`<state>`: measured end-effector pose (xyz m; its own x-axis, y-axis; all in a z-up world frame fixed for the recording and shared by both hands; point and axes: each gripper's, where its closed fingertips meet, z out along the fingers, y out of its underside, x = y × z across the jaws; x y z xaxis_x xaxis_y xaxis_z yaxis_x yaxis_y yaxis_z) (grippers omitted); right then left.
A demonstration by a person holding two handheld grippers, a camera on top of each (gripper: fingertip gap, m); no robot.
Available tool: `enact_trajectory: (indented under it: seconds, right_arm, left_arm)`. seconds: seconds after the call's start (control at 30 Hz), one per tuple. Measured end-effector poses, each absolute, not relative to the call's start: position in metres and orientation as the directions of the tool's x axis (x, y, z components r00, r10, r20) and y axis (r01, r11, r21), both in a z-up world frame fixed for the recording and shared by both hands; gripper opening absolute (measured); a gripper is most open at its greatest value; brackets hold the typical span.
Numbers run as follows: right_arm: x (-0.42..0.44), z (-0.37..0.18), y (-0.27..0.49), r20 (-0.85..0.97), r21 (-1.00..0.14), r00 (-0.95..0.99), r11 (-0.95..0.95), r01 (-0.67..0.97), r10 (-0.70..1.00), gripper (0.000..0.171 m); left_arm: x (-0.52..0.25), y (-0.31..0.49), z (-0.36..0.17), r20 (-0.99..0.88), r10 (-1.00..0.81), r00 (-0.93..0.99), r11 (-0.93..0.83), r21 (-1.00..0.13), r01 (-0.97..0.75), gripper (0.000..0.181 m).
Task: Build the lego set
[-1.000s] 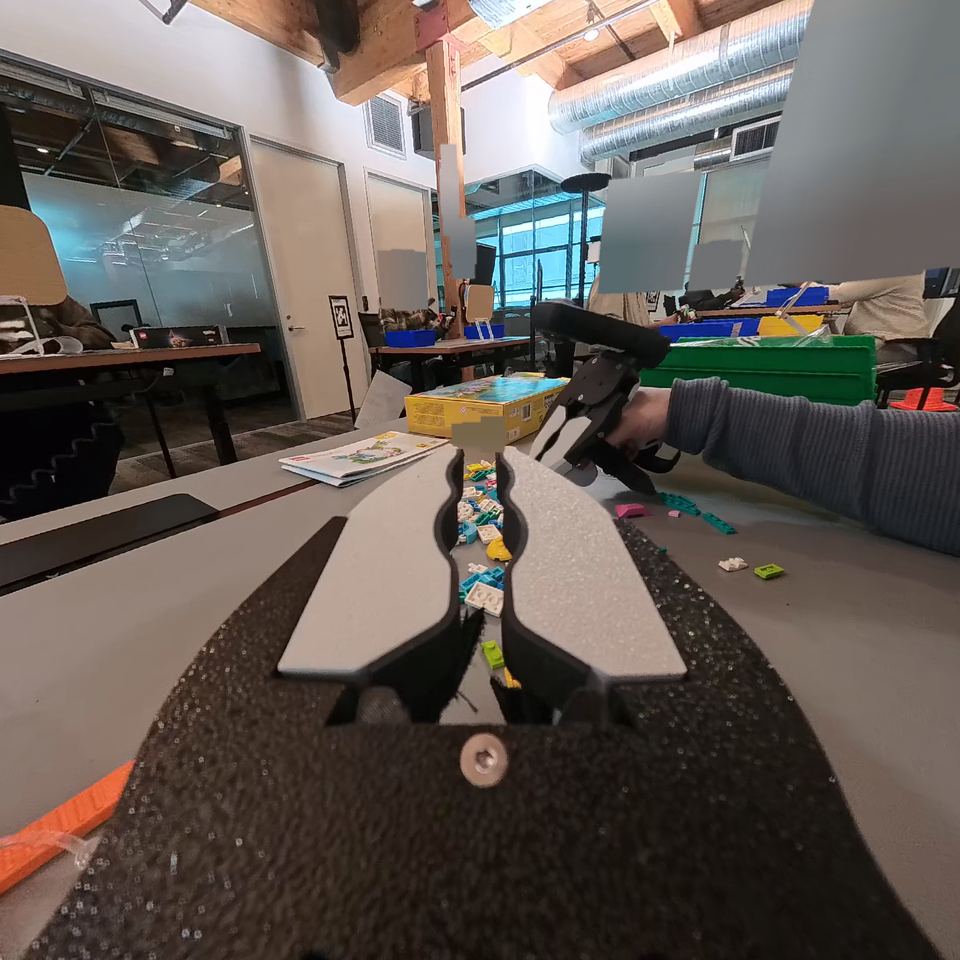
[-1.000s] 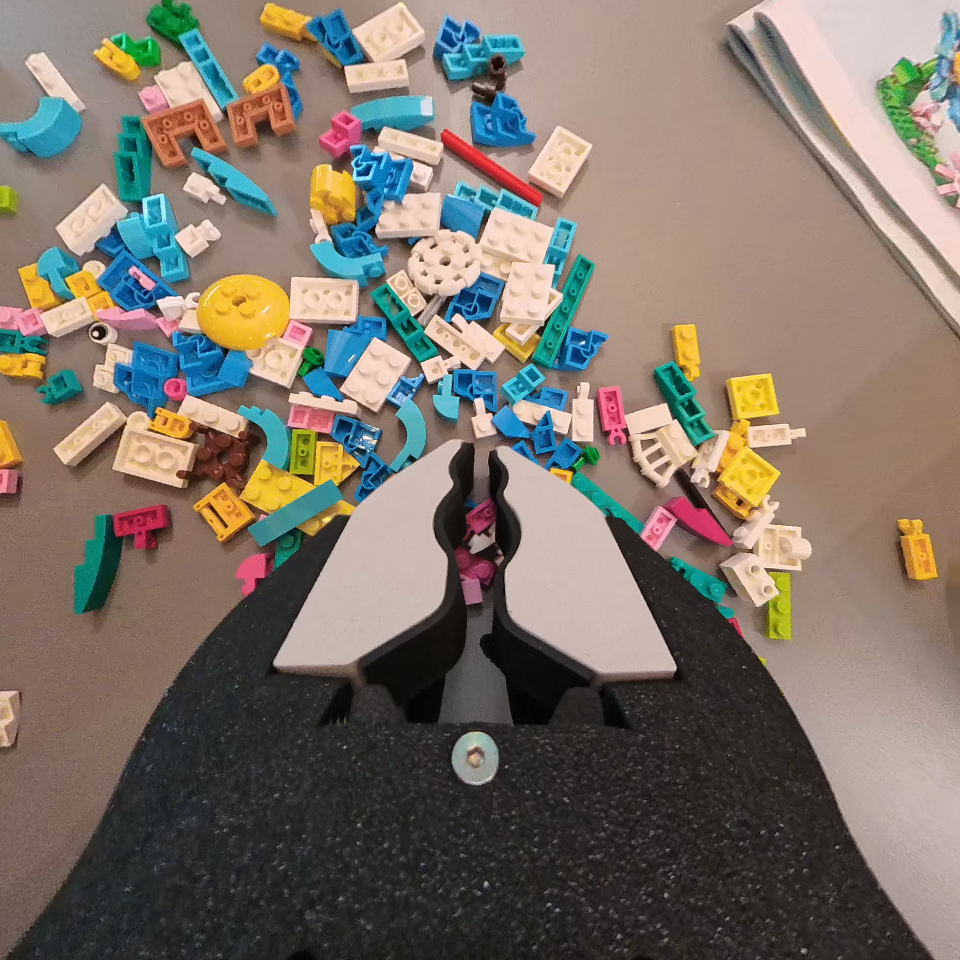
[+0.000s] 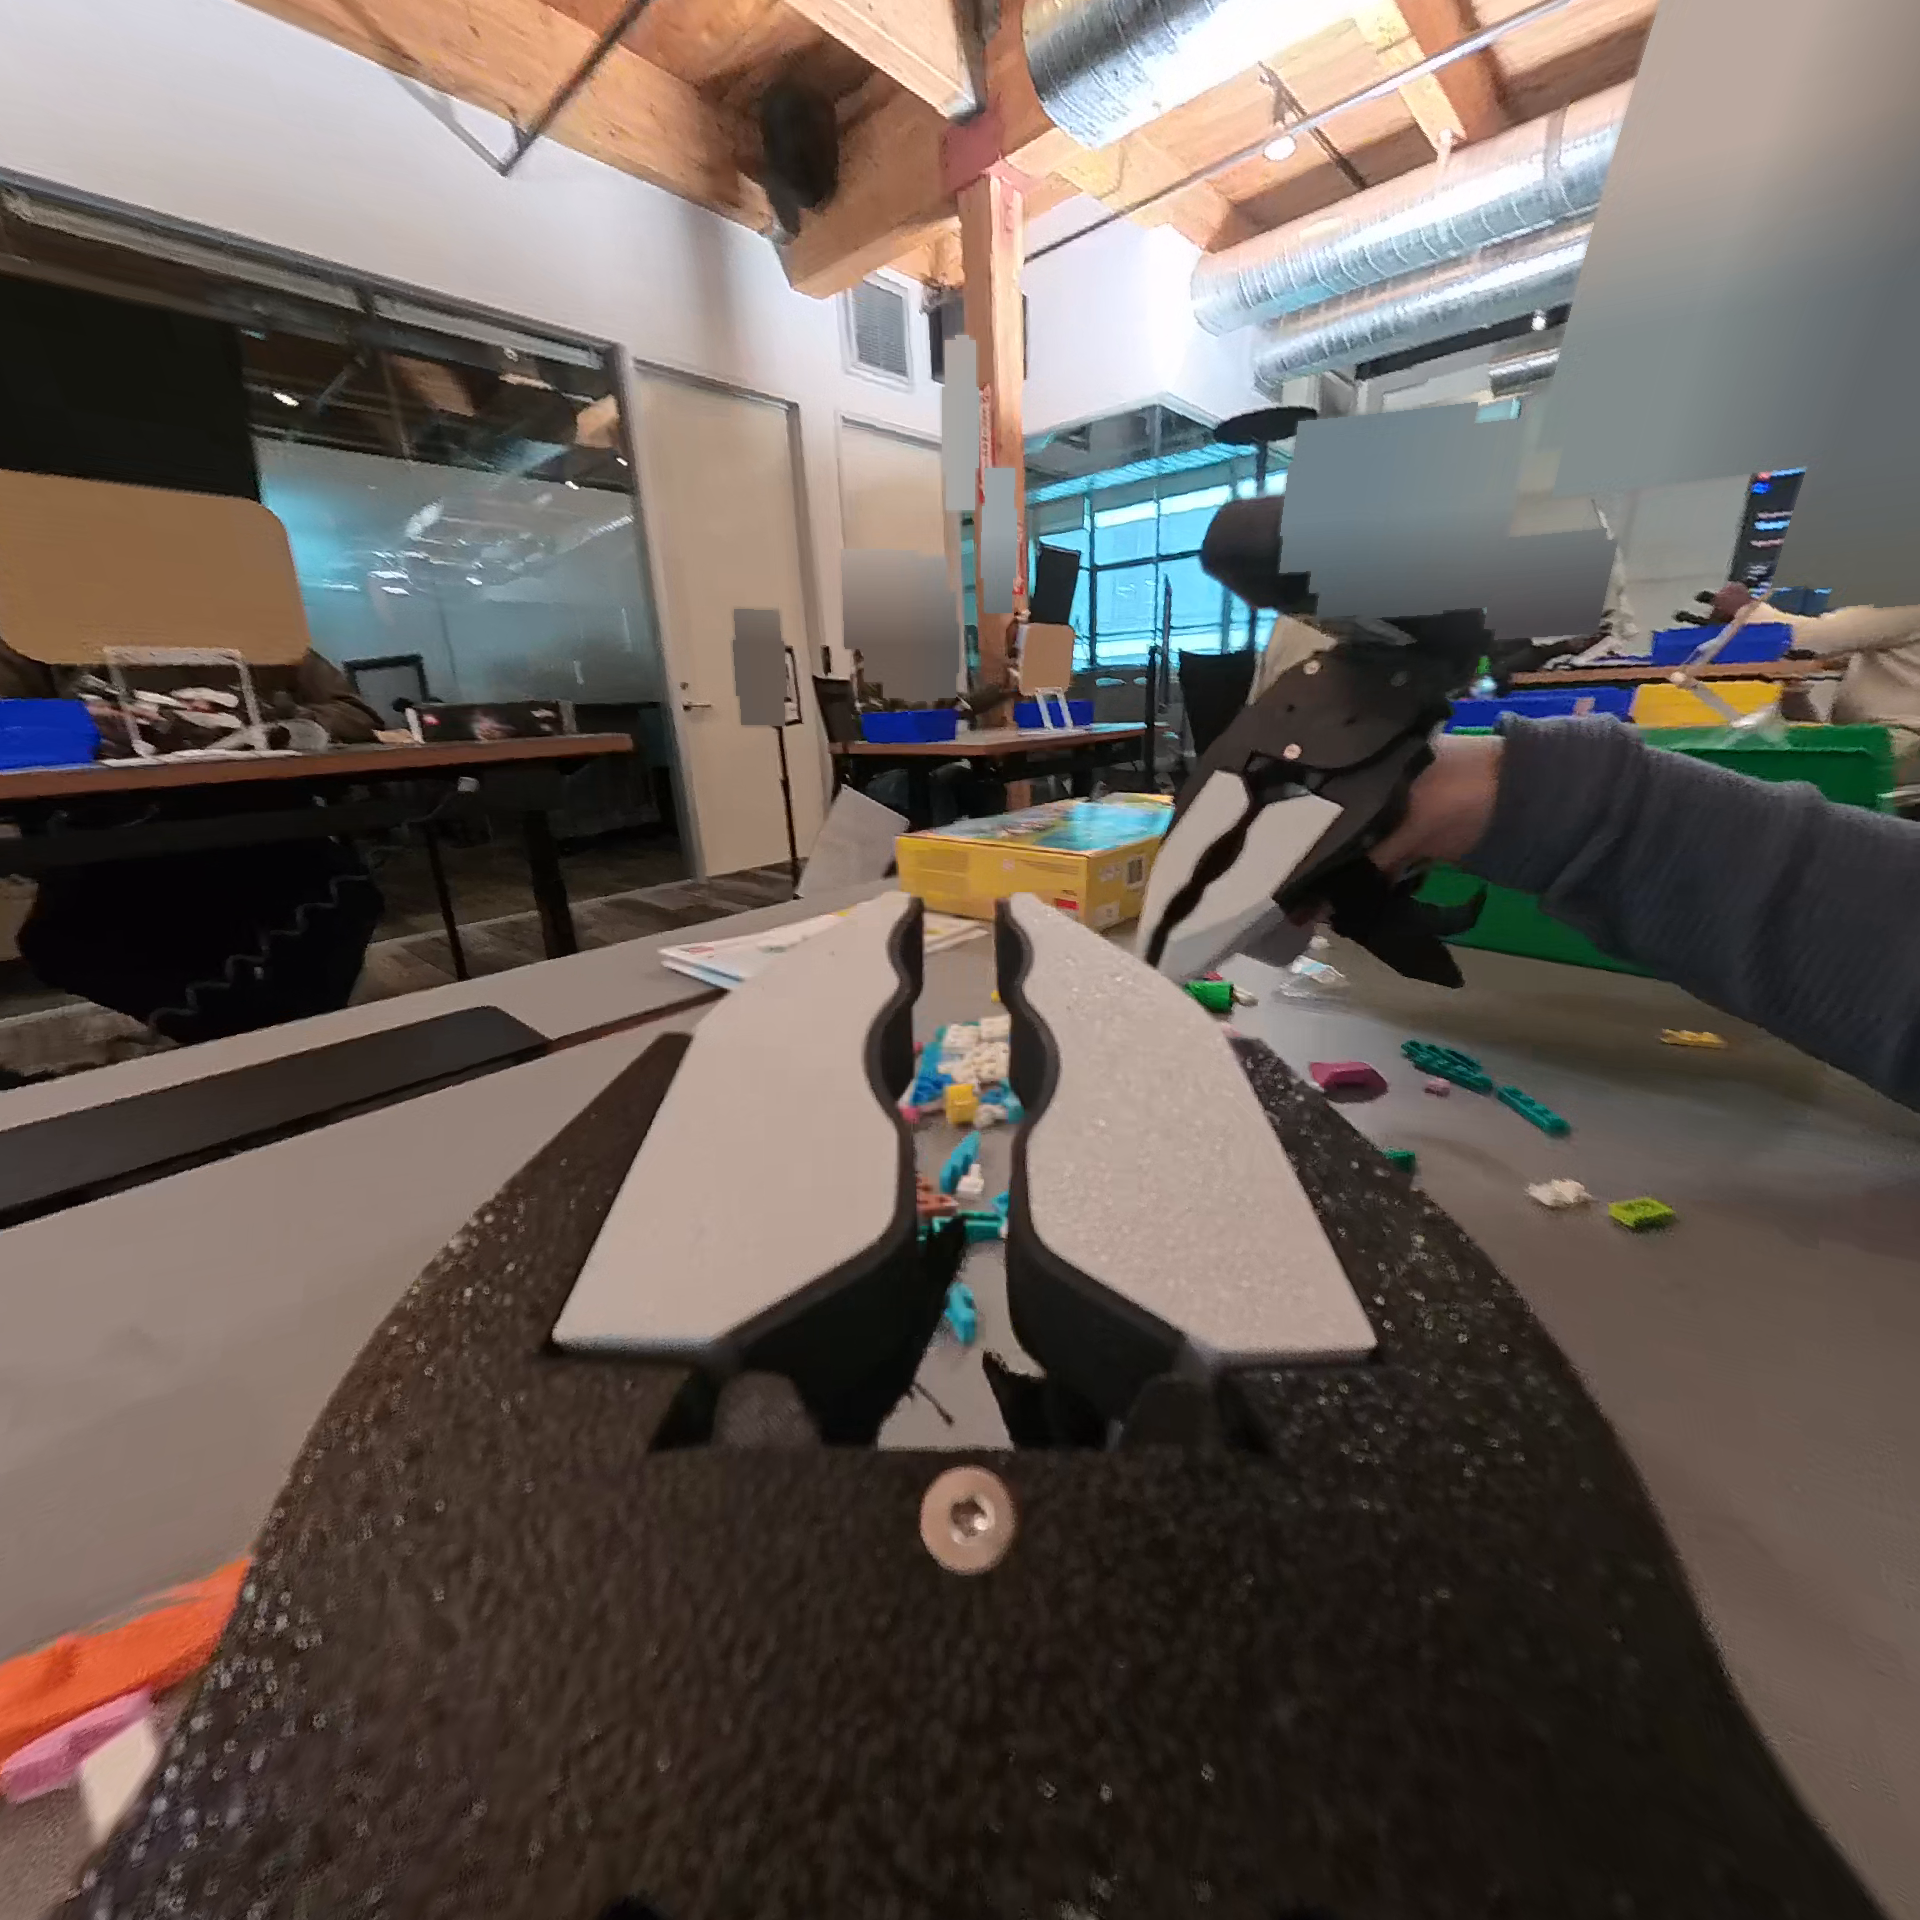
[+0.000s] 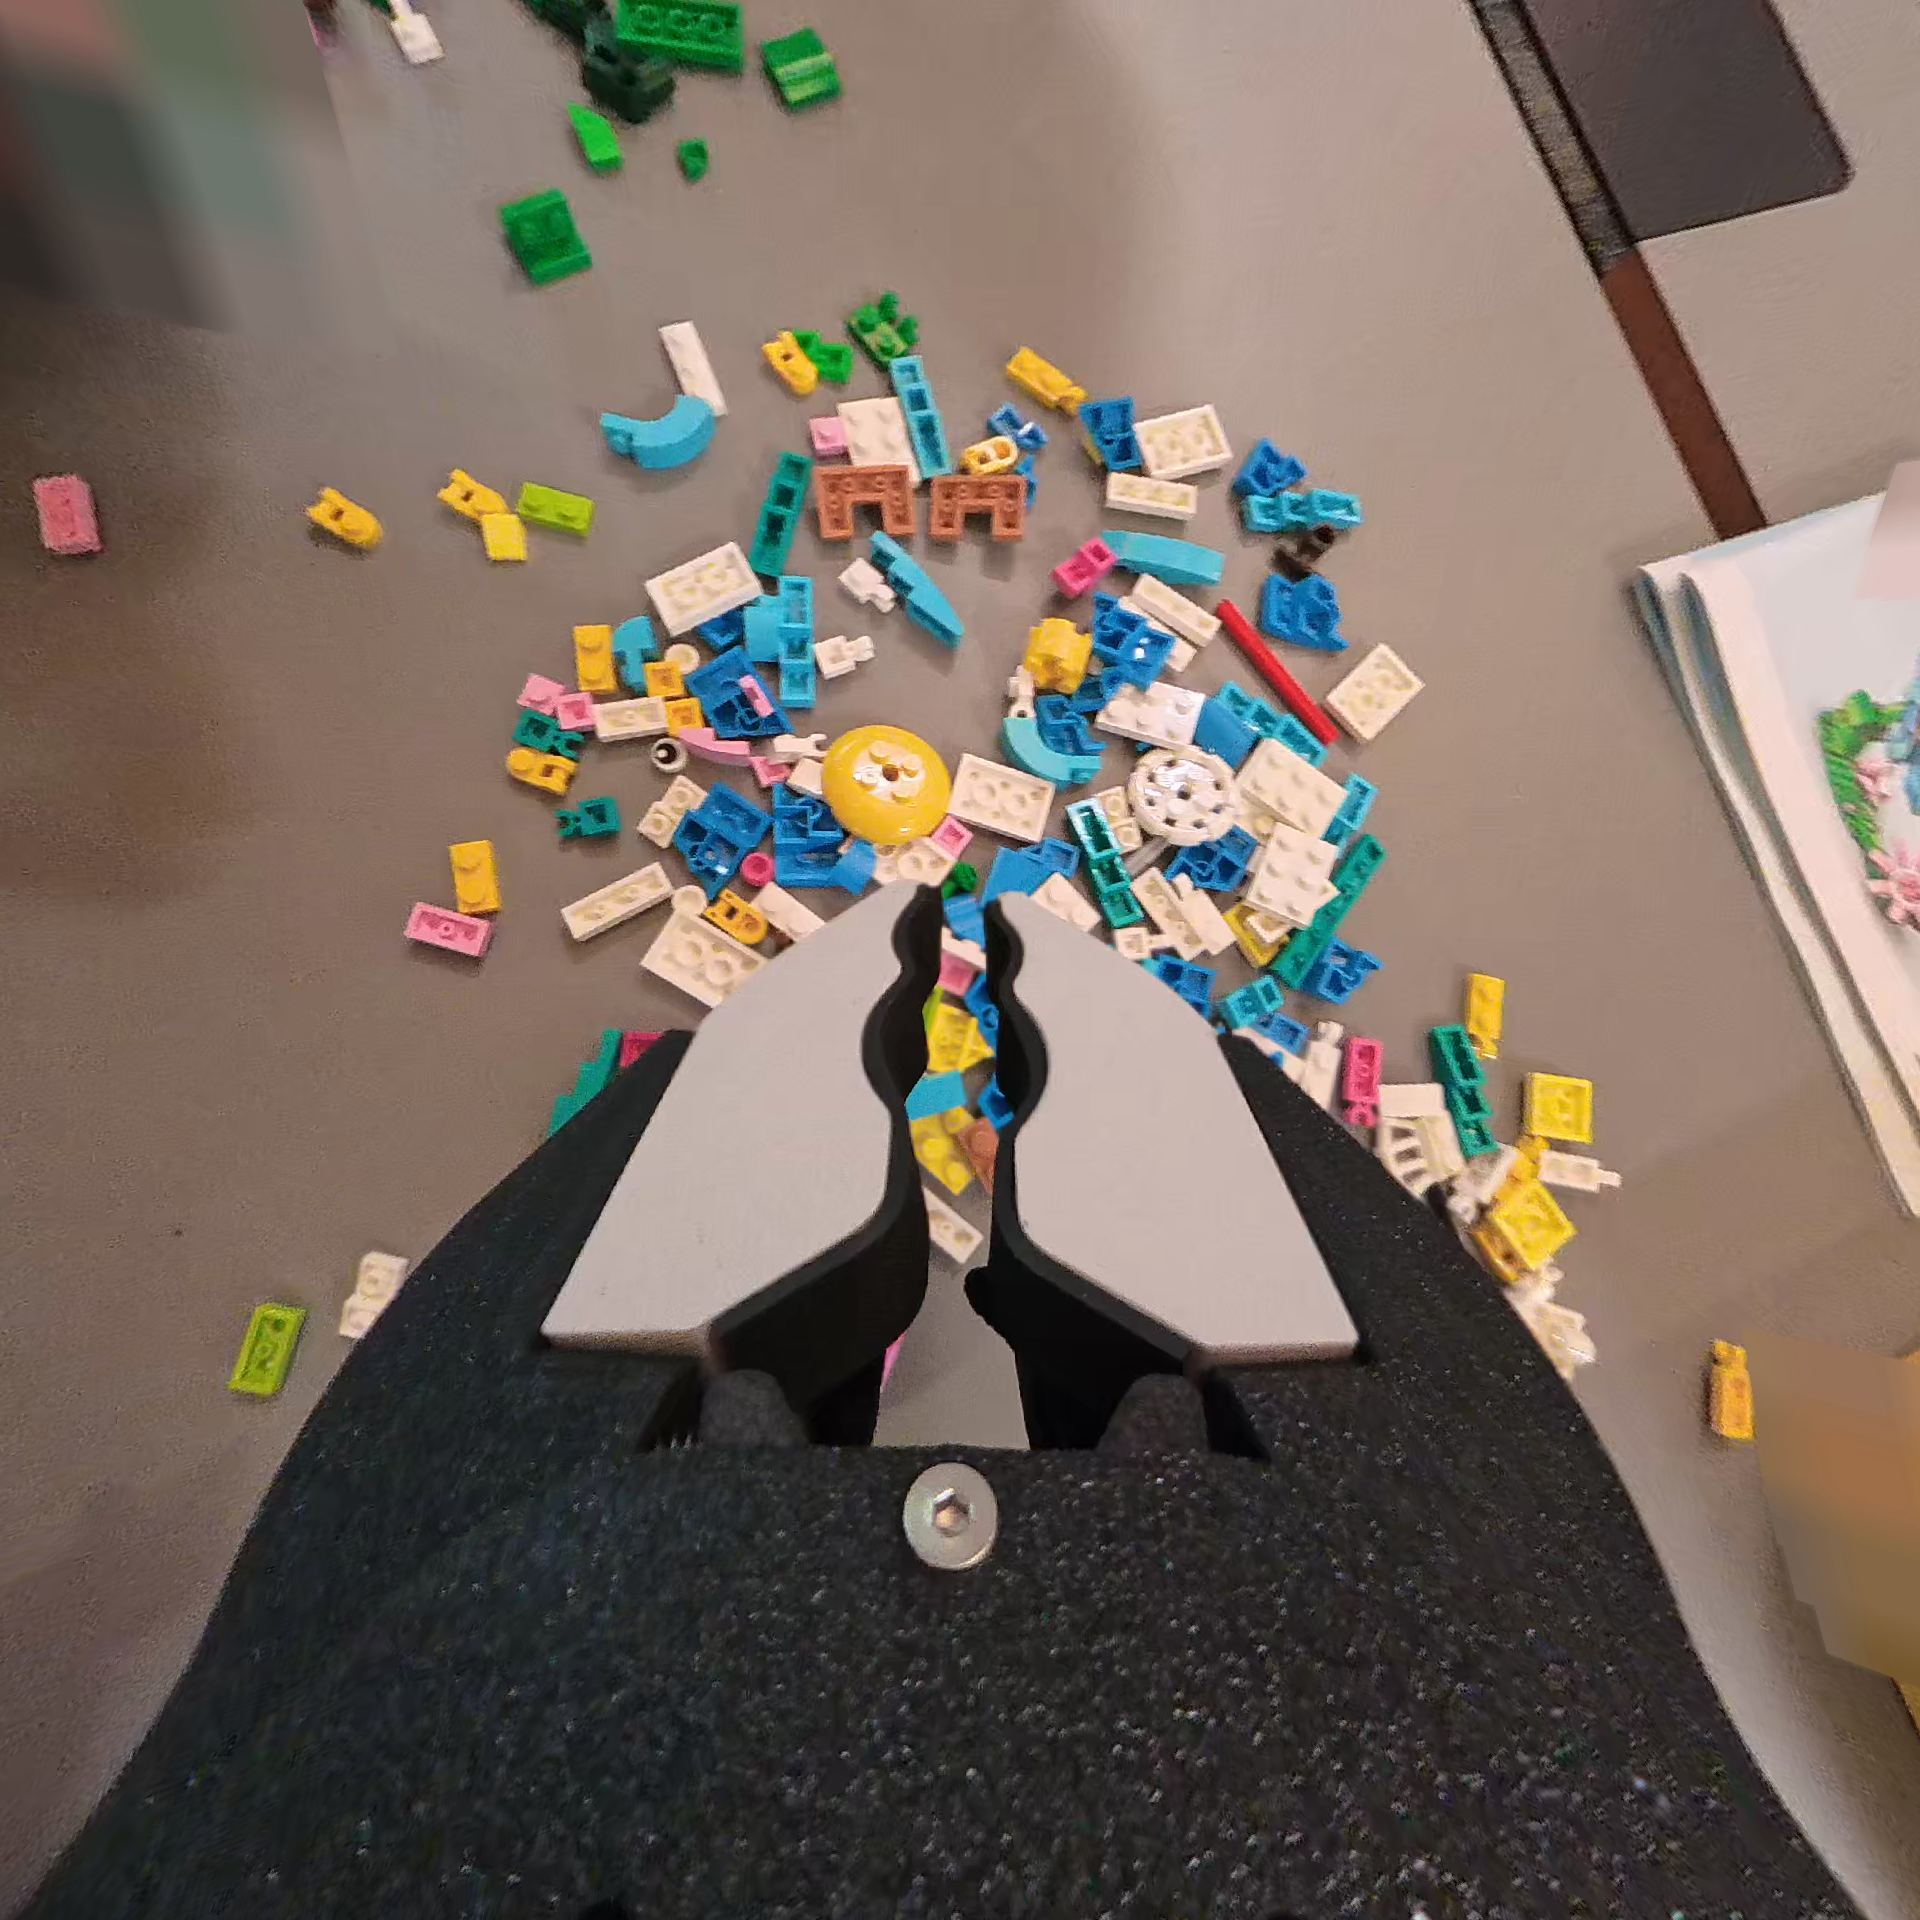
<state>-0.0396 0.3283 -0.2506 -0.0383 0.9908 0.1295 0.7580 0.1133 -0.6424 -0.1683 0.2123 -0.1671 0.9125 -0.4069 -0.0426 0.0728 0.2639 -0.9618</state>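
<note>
Printing is borne by the yellow box (image 3: pixel 1029 857) and by the instruction booklet (image 4: pixel 1797 831), but no wording is given here. The left tool (image 3: pixel 958 920) is held low over the grey surface (image 3: pixel 260 1247) with its jaws slightly apart; nothing is gripped between them, and loose pieces are seen through the gap. The right tool (image 4: pixel 961 902) is held above the pile of lego pieces (image 4: pixel 935 748), pointing down at it, with a narrow gap between its jaws and nothing clamped; whether its tips touch the pieces cannot be told. In the left wrist view the right tool (image 3: pixel 1164 940) is seen farther off, tilted downward and carried by a hand (image 3: pixel 1439 800) in a grey-blue sleeve (image 3: pixel 1704 873). The pieces are spread loose on the surface: a yellow round dish piece (image 4: pixel 885 781) lies near the middle, a white round wheel-like piece (image 4: pixel 1179 792) to its right, two brown arch pieces (image 4: pixel 920 501) farther up, and a red rod (image 4: pixel 1273 670) at the right edge of the pile. A group of green pieces (image 4: pixel 644 52) lies well apart at the far end. The booklet lies at the right of the pile. The yellow box sits closed on the surface beyond the booklet, so its contents are not shown. Blue bins (image 3: pixel 909 724) stand on tables behind, and a green bin (image 3: pixel 1662 831) is partly hidden by the sleeve; their contents cannot be made out.
</note>
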Motion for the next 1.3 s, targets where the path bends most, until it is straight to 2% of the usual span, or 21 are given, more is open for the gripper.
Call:
enact_trajectory:
  seconds: [0.3,0.53,0.67,1.0,1.3]
  right_arm:
    - [-0.040,-0.285,0.317,0.076,-0.546,-0.118,0.141,0.826,0.990,0.012]
    - [-0.057,-0.286,0.310,0.096,-0.589,-0.145,0.173,0.789,0.985,0.012]
    - [-0.056,-0.296,0.312,0.110,-0.523,-0.150,0.186,0.832,0.983,0.012]
    - [-0.046,-0.297,0.298,0.010,-0.510,-0.187,0.166,0.844,0.982,0.012]
    - [-0.043,-0.286,0.310,0.057,-0.559,-0.156,0.161,0.814,0.986,0.012]
  left_arm:
    - [-0.192,0.213,-0.162,-0.022,-0.318,0.948,0.295,-0.952,0.077,0.011]
    - [-0.193,0.218,-0.167,0.016,-0.331,0.944,0.257,-0.960,0.107,0.011]
    - [-0.192,0.219,-0.169,0.019,-0.337,0.941,0.249,-0.963,0.108,0.011]
    - [-0.189,0.219,-0.170,0.015,-0.354,0.935,0.237,-0.966,0.105,0.010]
    - [-0.187,0.220,-0.171,0.010,-0.359,0.933,0.235,-0.967,0.100,0.010]
